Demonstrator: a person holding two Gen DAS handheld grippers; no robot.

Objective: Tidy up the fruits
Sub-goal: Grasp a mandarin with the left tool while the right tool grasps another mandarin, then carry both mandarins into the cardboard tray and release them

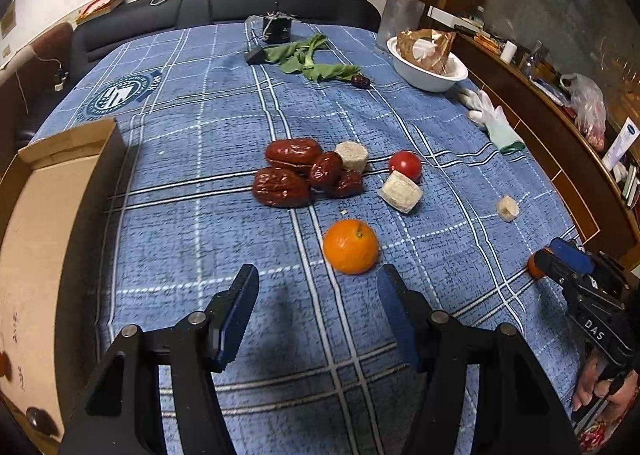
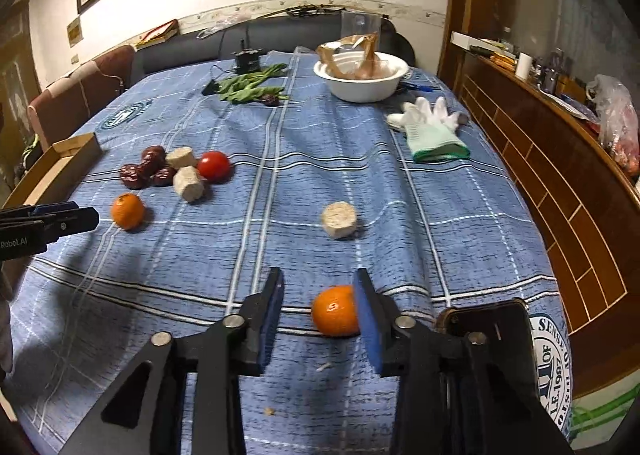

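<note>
- Blue plaid tablecloth (image 1: 200, 183) covers the table; all loose items lie on it
- Cardboard box (image 1: 48, 215), open-topped, at the table's left edge: a dark round fruit (image 1: 40, 421) lies near its bottom corner and a reddish piece (image 1: 4, 365) shows at the frame edge; the rest of its floor in view is bare
- White bowl (image 2: 360, 85), far right of the table: holds crumpled brown and clear wrapping (image 2: 360, 55)
- Red dates (image 1: 300, 175), a heap of four or five, mid-table, touching one another; one pale cylindrical block (image 1: 352, 155) rests against the heap
- Red tomato (image 1: 406, 165) just beside a second pale block (image 1: 402, 191); a third block (image 2: 339, 219) lies apart
- Orange (image 1: 351, 246) near the dates, just ahead of the left gripper (image 1: 318, 287), whose jaws stand apart with nothing between them
- Second orange (image 2: 335, 315) lies on the cloth between the fingers of the right gripper (image 2: 318, 287); the right pad is touching or nearly touching it, the left pad is clear, jaws apart
- Leafy greens (image 1: 308, 59) and a lone date (image 1: 361, 81) far back
- White glove with green cuff (image 2: 432, 131) near the bowl
</note>
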